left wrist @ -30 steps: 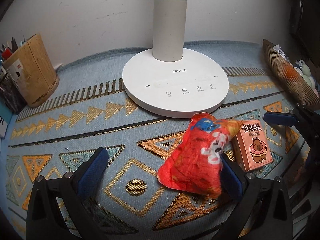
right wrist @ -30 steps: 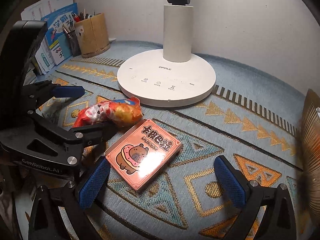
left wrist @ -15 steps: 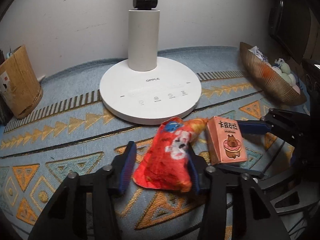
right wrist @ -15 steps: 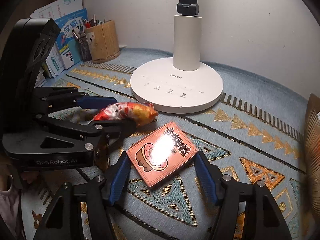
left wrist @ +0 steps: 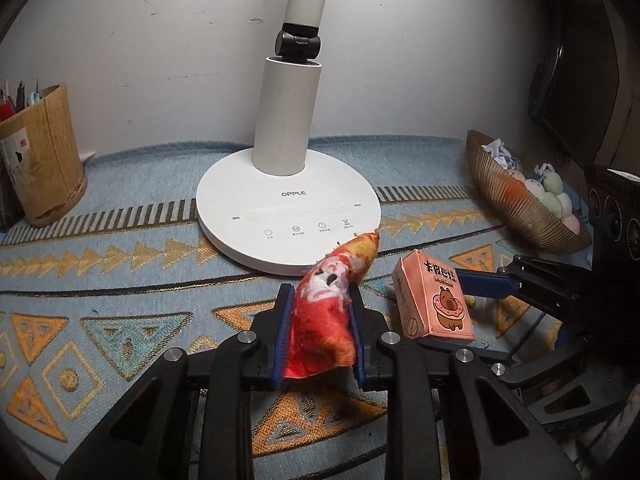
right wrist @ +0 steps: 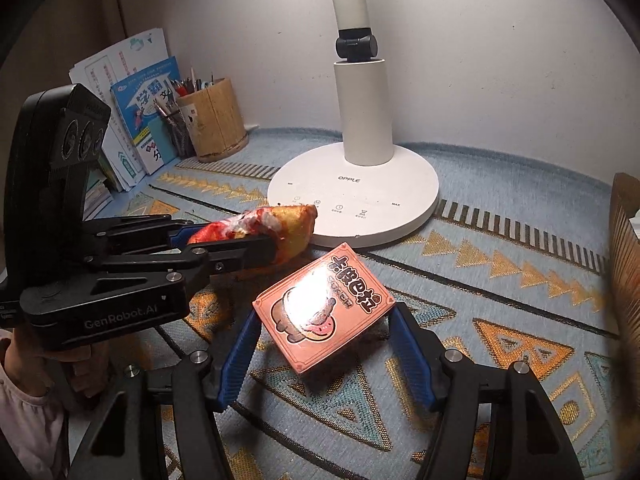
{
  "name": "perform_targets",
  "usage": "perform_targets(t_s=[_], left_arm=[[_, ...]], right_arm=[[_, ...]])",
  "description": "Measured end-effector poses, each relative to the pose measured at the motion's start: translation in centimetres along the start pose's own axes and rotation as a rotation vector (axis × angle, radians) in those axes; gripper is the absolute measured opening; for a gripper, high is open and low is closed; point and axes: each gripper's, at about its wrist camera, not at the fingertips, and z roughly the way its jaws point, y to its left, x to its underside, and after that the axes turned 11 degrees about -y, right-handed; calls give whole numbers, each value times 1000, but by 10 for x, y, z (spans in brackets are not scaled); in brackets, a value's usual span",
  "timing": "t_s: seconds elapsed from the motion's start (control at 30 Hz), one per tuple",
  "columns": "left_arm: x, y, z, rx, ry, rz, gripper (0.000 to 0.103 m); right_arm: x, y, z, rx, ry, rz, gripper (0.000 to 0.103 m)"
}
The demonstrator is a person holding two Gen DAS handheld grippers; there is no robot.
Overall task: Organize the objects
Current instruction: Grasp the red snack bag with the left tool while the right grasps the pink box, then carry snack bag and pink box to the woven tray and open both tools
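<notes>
The left gripper (left wrist: 319, 330) is squeezing the soft, light red plush pouch (left wrist: 325, 312) mid-body above the counter (left wrist: 120, 280), while the right gripper (right wrist: 326, 354) is pinching the stiff, glossy pink box (right wrist: 323, 312) by its side edges.

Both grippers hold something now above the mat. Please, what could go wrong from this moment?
1. The right gripper pinches the pink box only at its sides, and the box is tilted, so it may rotate or slip out.
2. The left gripper squeezes the soft red pouch close beside the box; moving them together, they may collide, or hit the lamp base.
</notes>
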Motion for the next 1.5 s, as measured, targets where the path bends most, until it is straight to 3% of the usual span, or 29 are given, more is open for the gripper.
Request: perform_targets(t_s=[0.2, 0.5, 0.73, 0.83, 1.03, 1.13, 1.3, 1.5], left_arm=[[1, 17, -5, 44, -41, -146, 21], [-3, 15, -21, 19, -145, -156, 21], [-3, 19, -23, 13, -177, -195, 21], [-2, 12, -22, 4, -174, -169, 21], [-8, 0, -33, 18, -238, -158, 21], [-24, -14, -33, 13, -241, -163, 21], [-58, -67, -32, 65, -280, -103, 21], [-96, -145, -12, 91, -309, 1, 21]], right_arm=[[0, -2, -2, 3, -24, 9, 65], [1, -4, -7, 4, -43, 22, 65], [1, -3, -8, 8, -53, 23, 65], [2, -5, -11, 6, -69, 43, 65], [-5, -21, -31, 2, -122, 106, 65], [-19, -33, -57, 8, -191, 128, 65], [-42, -63, -104, 46, -280, 168, 65], [-59, -122, -155, 187, -334, 179, 65]])
